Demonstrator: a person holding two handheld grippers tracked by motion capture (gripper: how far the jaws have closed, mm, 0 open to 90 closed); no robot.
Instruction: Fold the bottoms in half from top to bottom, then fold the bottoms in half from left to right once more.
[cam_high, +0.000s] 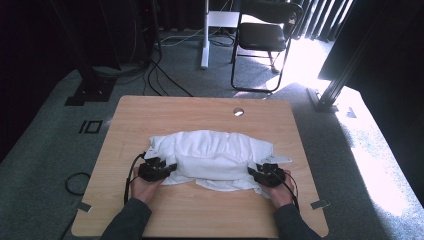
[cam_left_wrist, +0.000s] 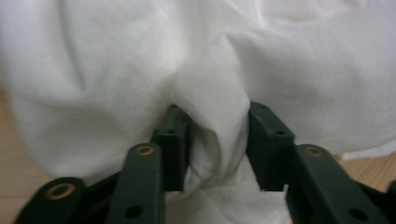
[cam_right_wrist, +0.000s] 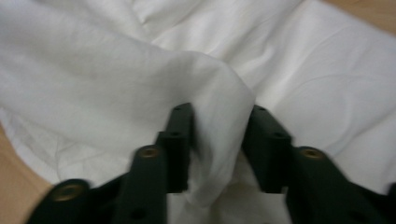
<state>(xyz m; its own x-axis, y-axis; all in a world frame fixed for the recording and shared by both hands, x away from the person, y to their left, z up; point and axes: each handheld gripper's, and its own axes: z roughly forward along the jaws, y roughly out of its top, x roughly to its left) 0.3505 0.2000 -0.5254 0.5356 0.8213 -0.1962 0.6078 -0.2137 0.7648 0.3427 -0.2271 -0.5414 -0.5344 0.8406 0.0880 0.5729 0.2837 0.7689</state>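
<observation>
A rumpled white cloth (cam_high: 215, 150) lies folded over in the middle of the wooden table (cam_high: 200, 215). My left gripper (cam_high: 170, 169) sits at the cloth's left end, low on the table, and my right gripper (cam_high: 254, 172) at its right end. In the left gripper view the left gripper (cam_left_wrist: 212, 112) stands open with a loose standing fold of the cloth (cam_left_wrist: 215, 140) between its jaws. The right gripper (cam_right_wrist: 217, 112) is likewise open around a soft ridge of the cloth (cam_right_wrist: 219, 93), with a thin shadowed gap beside one jaw.
Bare wood lies in front of and behind the cloth, with a round cable hole (cam_high: 238, 111) near the far edge. A black chair (cam_high: 265, 35) and a white post (cam_high: 205, 40) stand on the carpet beyond the table. A cable loop (cam_high: 75, 182) lies on the floor at left.
</observation>
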